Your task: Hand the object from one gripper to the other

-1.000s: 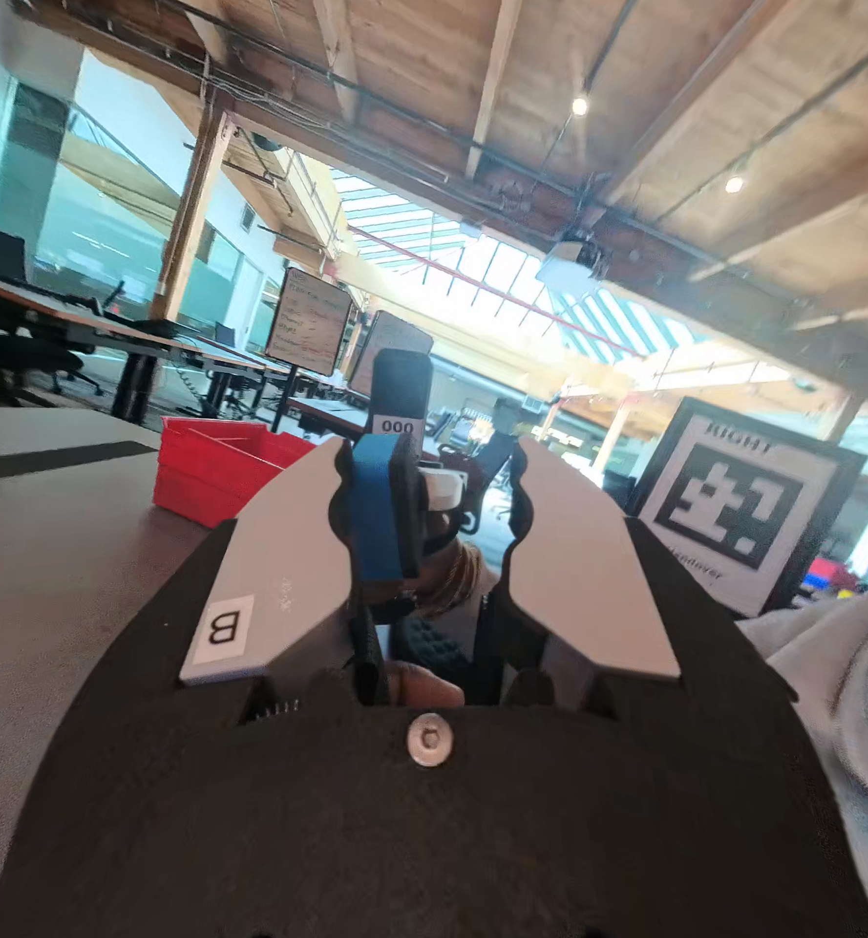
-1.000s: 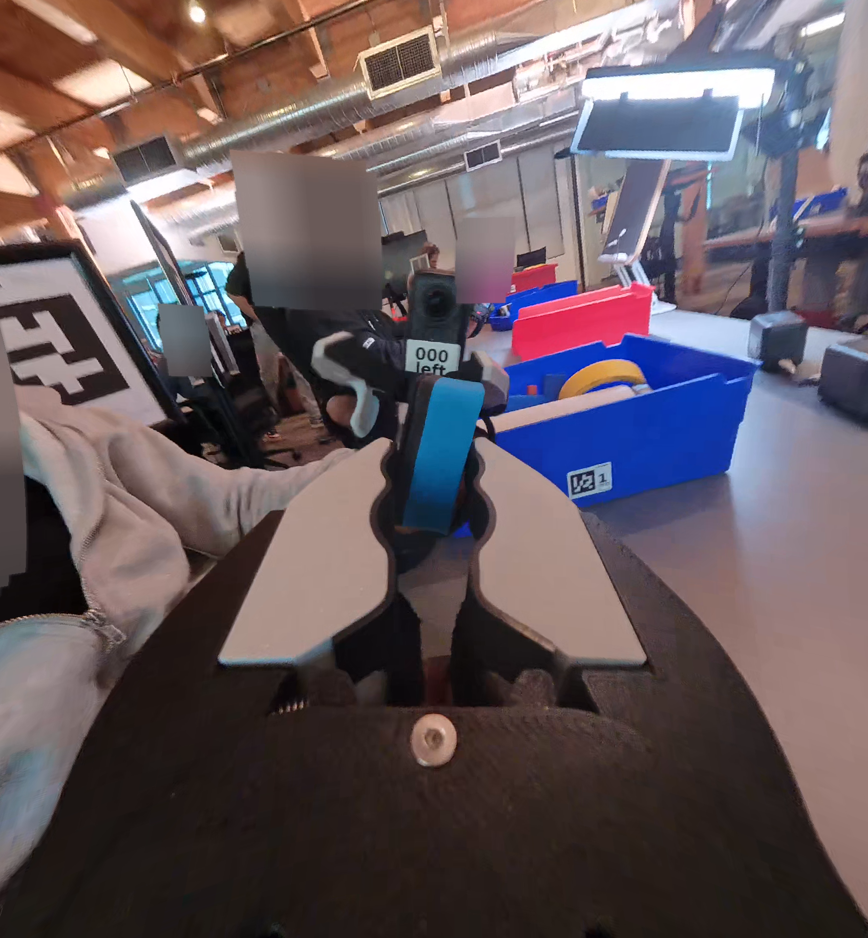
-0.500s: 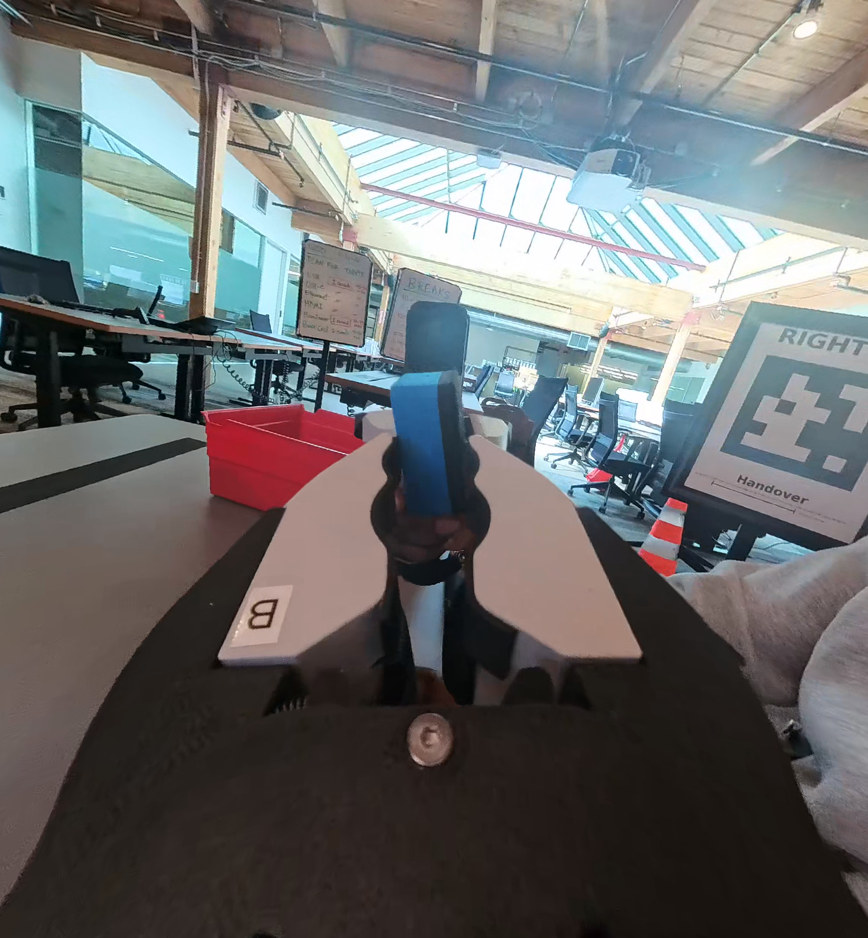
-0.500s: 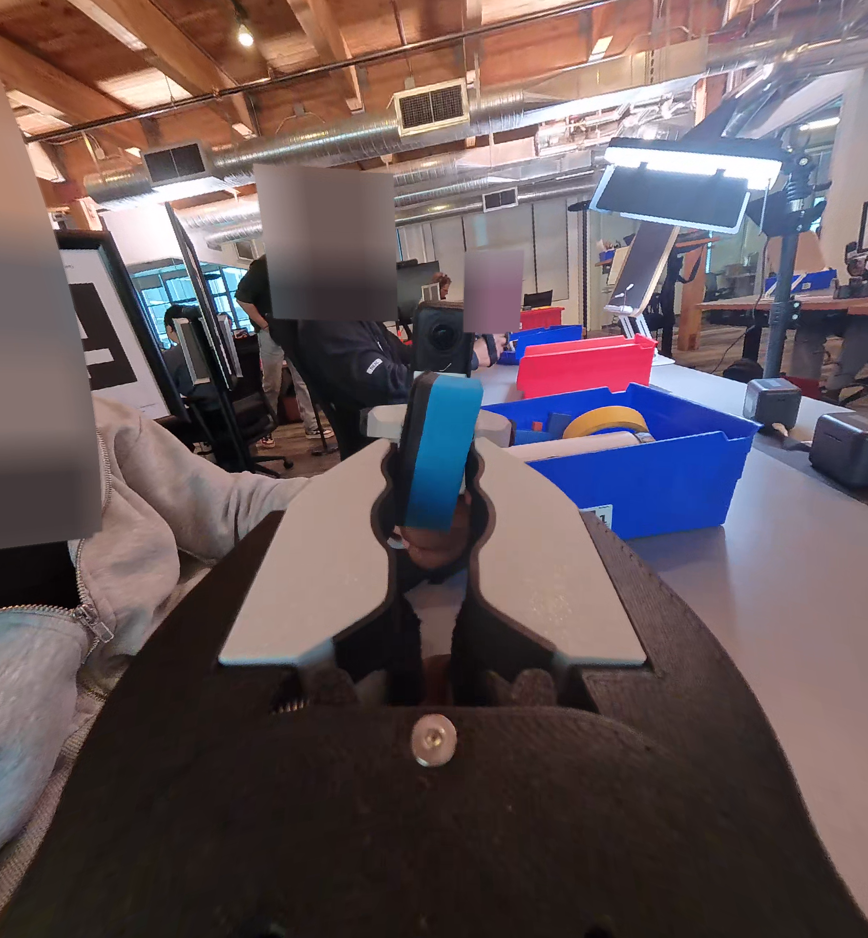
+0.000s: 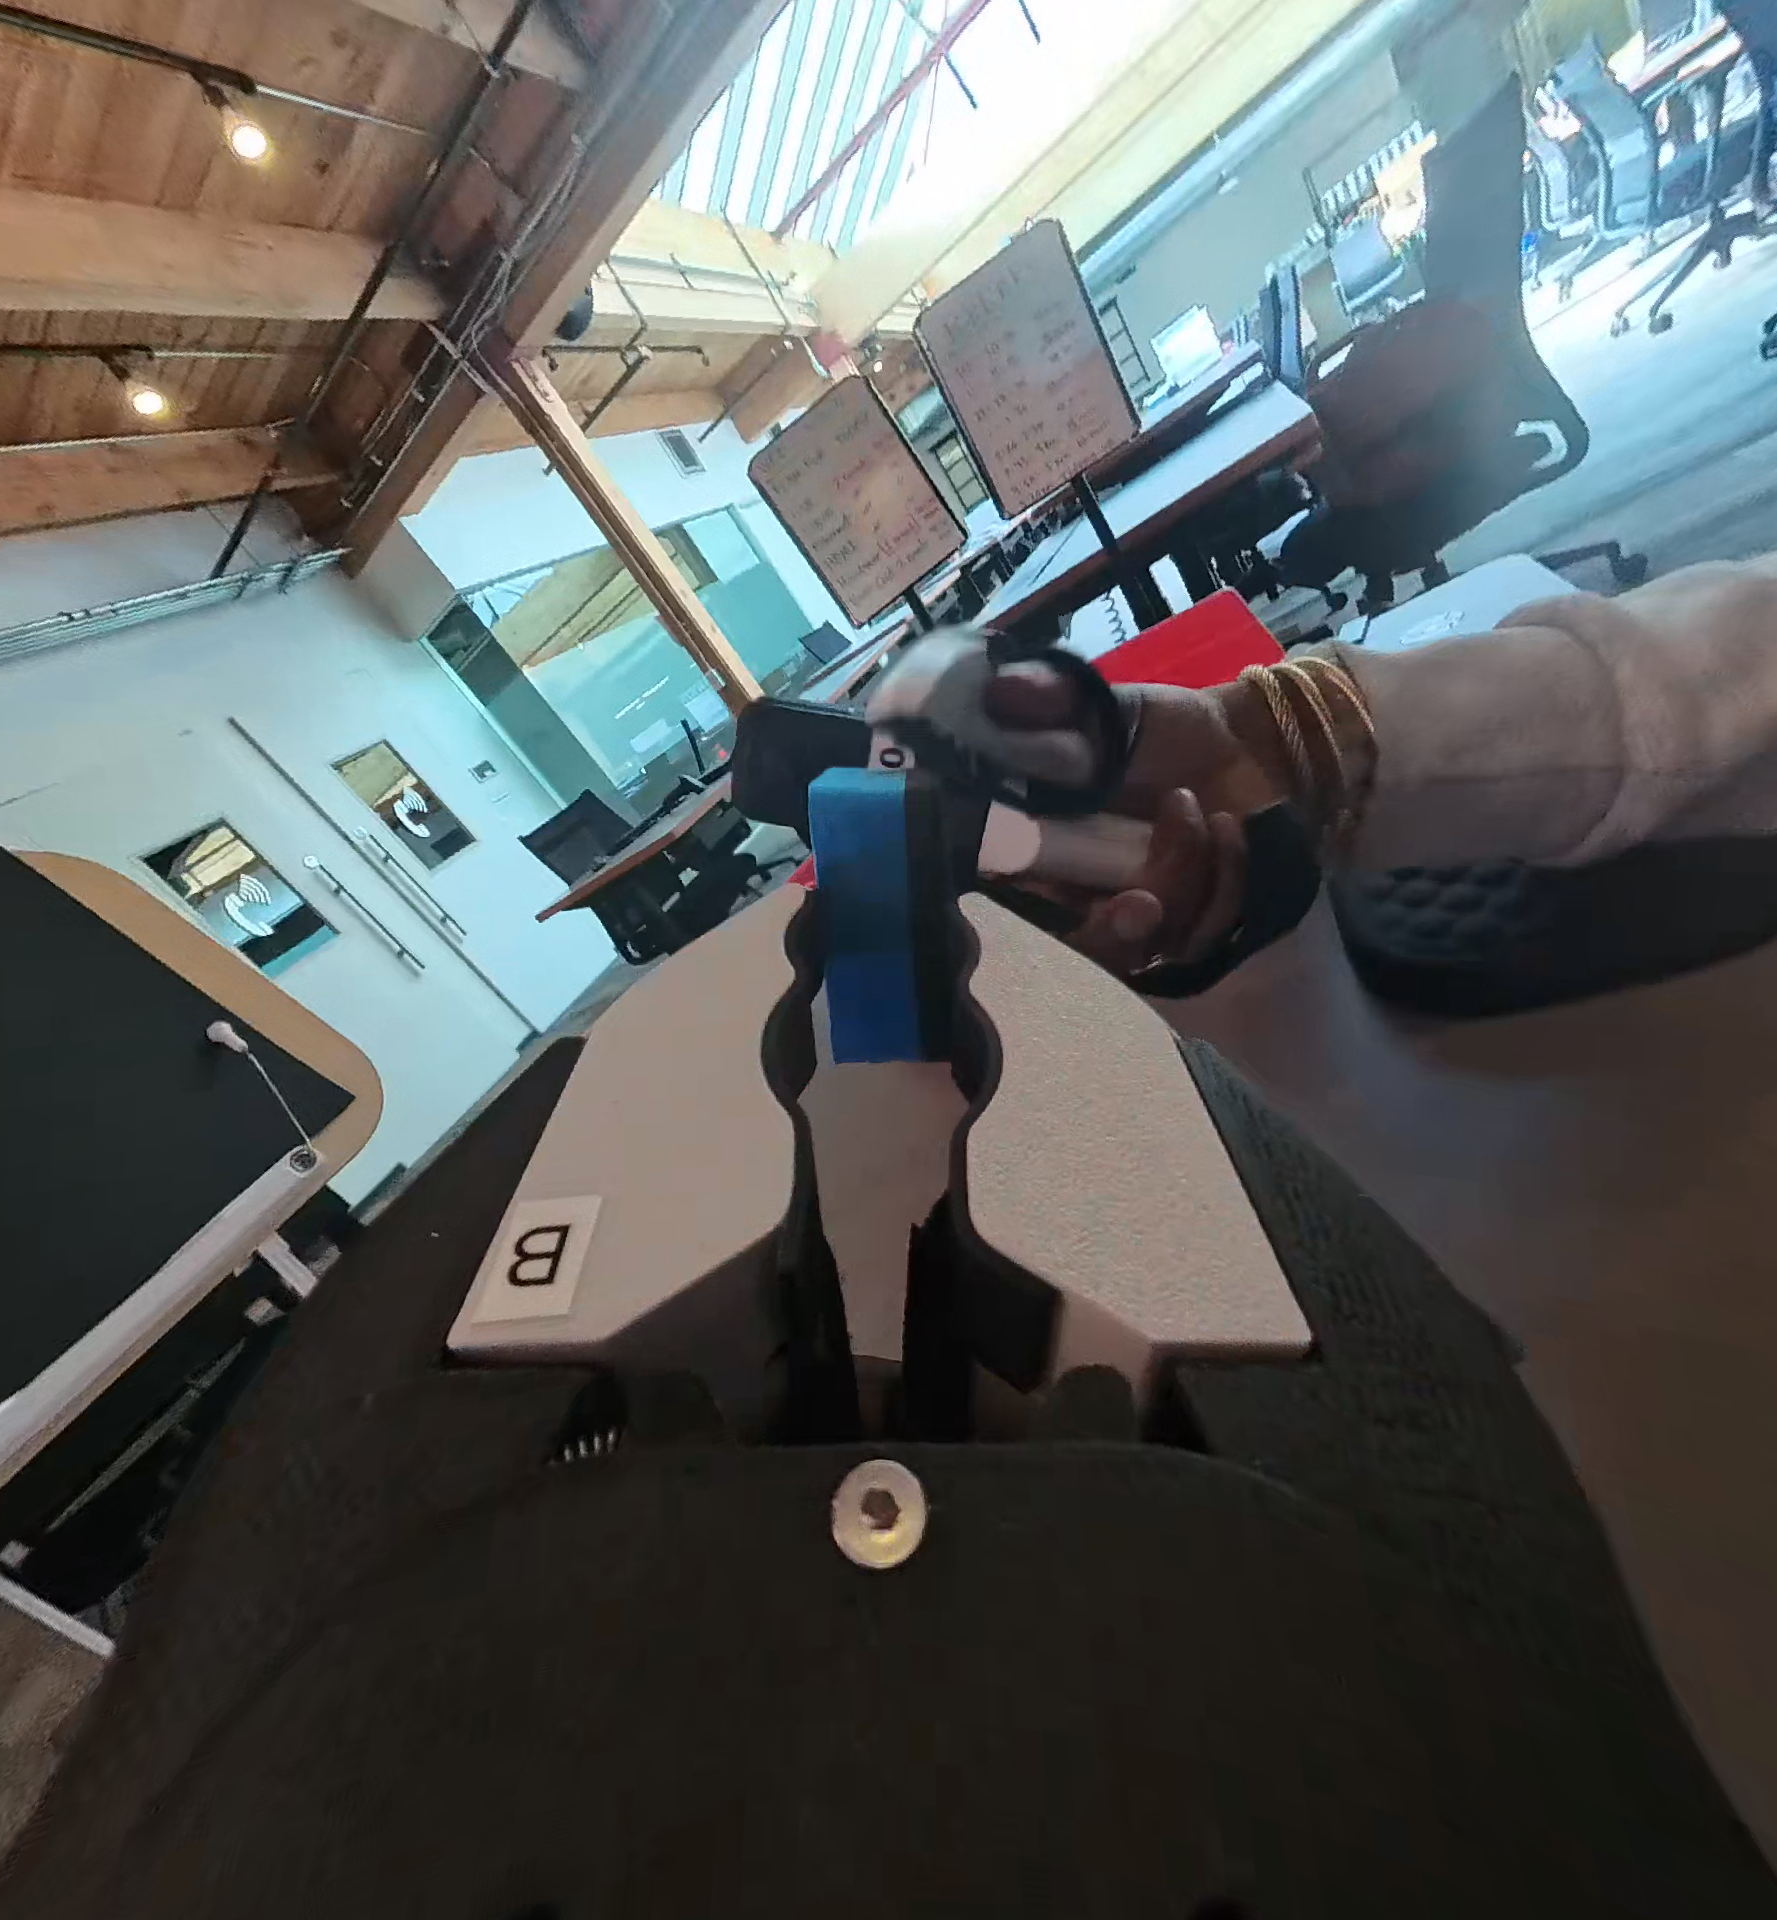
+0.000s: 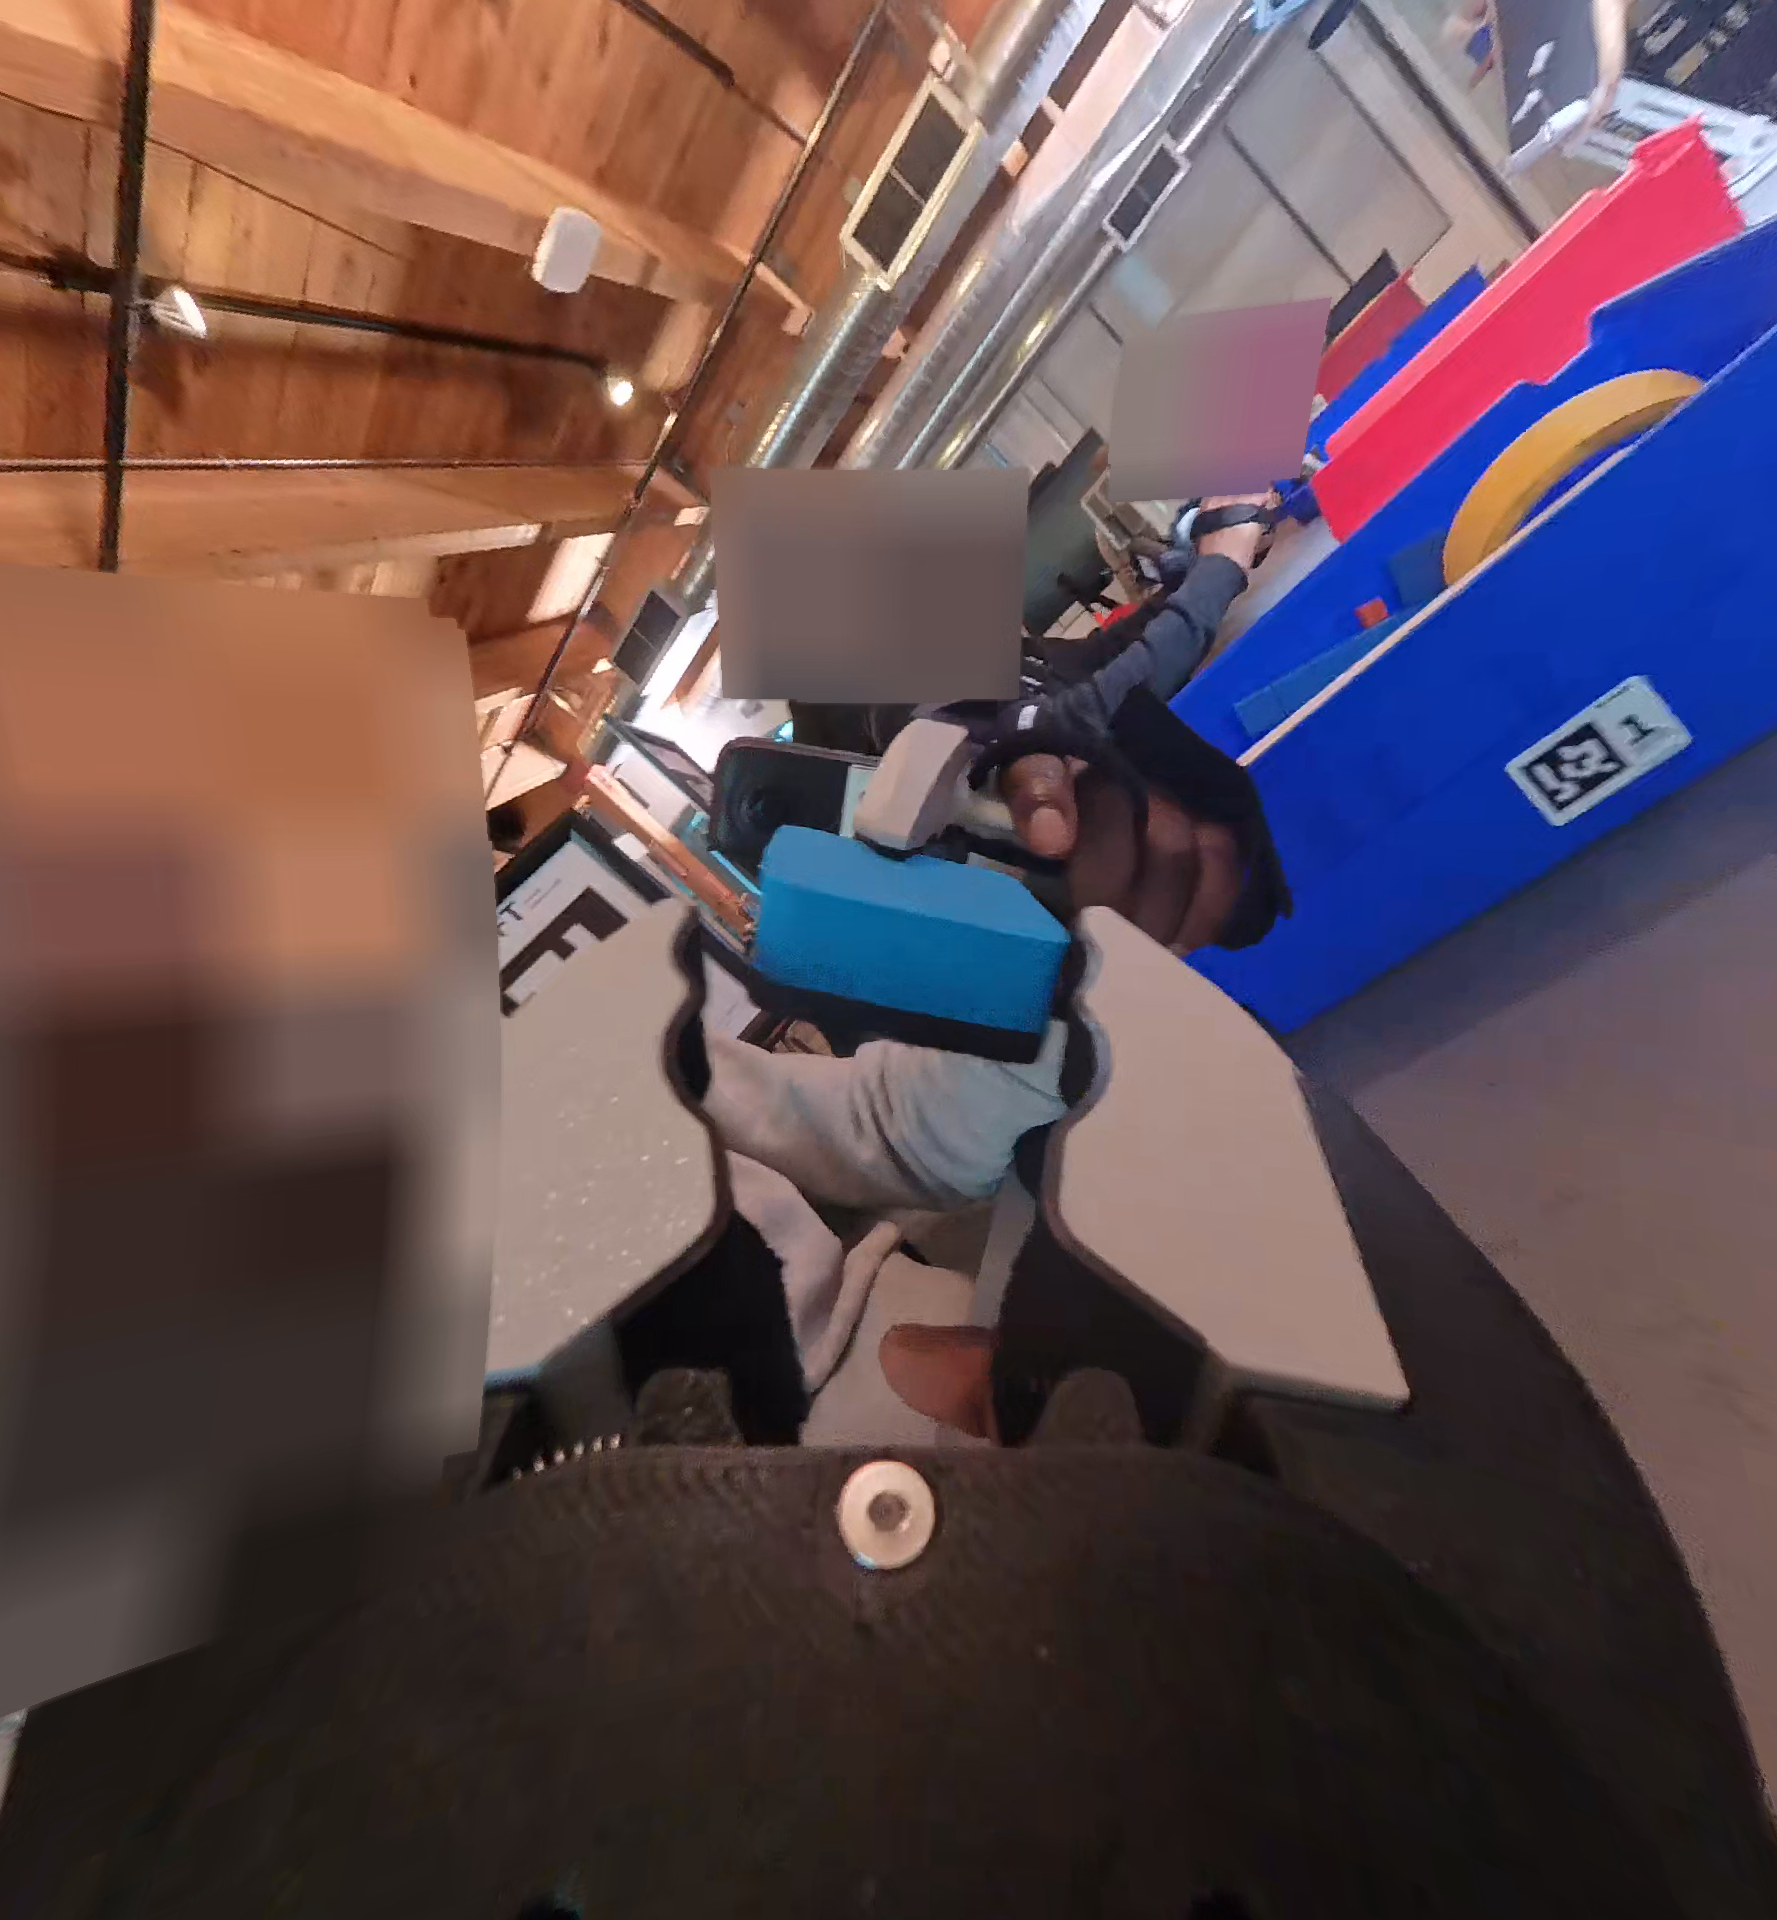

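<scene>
Left wrist view first. Far left is a dark board [image 5: 84, 1039] with a tan rounded edge, cut off by the frame. Behind it are two whiteboards [image 5: 853, 499], with scribbles too small for me to read. In the middle, my left gripper [image 5: 882, 920] is pinched narrow on the blue block [image 5: 868, 925], which stands up on its thin edge with its black backing facing right. There's a small lettered sticker [image 5: 536, 1257] on the left finger. To the right, the person's right hand [image 5: 1175, 831], with gold bracelets on the wrist, is close behind the block. It's motion-smeared, so I can't make out the tool it's carrying. A red bin [image 5: 1196, 634] peeks out behind it, mostly hidden.

In the right wrist view, a blur patch covers most of the left finger. My right gripper [image 6: 879, 935] is spread wide and the block lies flat across the gap. Its right end is close to the right finger, but I can't tell if they touch. The left gripper's grey finger [image 6: 915, 790] sits on top of the block, and a grey sleeve [image 6: 884, 1122] shows underneath. Far right on the grey table [image 6: 1590, 1195] there's a blue bin [image 6: 1435, 883]. It has a black-and-white marker sticker [image 6: 1596, 764], and a yellow roll [image 6: 1549, 457] sits half hidden inside. A red bin [image 6: 1538, 312] stands behind that one.
</scene>
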The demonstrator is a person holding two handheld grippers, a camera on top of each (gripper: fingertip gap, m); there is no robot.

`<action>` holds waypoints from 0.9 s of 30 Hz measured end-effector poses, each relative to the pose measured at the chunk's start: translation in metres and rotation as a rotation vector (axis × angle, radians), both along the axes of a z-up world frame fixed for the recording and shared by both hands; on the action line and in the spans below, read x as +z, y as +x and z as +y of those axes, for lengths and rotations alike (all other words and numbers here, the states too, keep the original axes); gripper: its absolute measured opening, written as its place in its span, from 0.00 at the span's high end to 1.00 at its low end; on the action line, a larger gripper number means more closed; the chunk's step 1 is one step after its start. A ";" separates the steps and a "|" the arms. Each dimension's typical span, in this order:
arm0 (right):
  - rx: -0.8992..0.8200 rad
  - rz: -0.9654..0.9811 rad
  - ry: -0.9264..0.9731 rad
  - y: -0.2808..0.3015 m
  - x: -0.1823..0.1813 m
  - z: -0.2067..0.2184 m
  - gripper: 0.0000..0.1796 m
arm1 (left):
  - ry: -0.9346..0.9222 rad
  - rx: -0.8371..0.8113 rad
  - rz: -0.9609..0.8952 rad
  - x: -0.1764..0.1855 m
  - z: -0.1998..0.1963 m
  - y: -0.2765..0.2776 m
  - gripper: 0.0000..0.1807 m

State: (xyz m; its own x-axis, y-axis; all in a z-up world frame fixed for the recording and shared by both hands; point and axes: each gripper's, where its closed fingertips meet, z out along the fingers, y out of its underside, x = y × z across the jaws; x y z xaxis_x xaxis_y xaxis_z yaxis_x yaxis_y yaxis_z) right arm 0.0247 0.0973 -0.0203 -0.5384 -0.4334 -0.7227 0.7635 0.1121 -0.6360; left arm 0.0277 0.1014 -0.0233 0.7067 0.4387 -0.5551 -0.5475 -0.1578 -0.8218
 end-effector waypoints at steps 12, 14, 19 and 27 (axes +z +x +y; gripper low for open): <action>-0.336 0.590 -0.132 -0.005 0.020 0.007 0.68 | 0.425 -0.269 -0.702 0.013 0.002 -0.003 0.56; -0.401 0.744 -0.153 -0.001 0.023 0.007 0.69 | 0.471 -0.349 -0.786 0.017 0.002 0.000 0.56; -0.400 0.777 -0.173 0.003 0.024 0.007 0.68 | 0.440 -0.302 -0.662 0.019 0.002 0.003 0.61; -0.373 0.810 -0.151 0.008 0.019 0.001 0.68 | 0.418 -0.314 -0.627 0.018 0.002 0.007 0.71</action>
State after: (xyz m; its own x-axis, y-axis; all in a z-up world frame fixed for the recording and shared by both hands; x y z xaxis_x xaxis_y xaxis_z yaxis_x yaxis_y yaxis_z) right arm 0.0331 0.0987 -0.0016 -0.9821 -0.1879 -0.0106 0.0453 -0.1812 -0.9824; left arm 0.0345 0.1037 -0.0049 0.9561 0.2518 0.1497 0.0656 0.3142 -0.9471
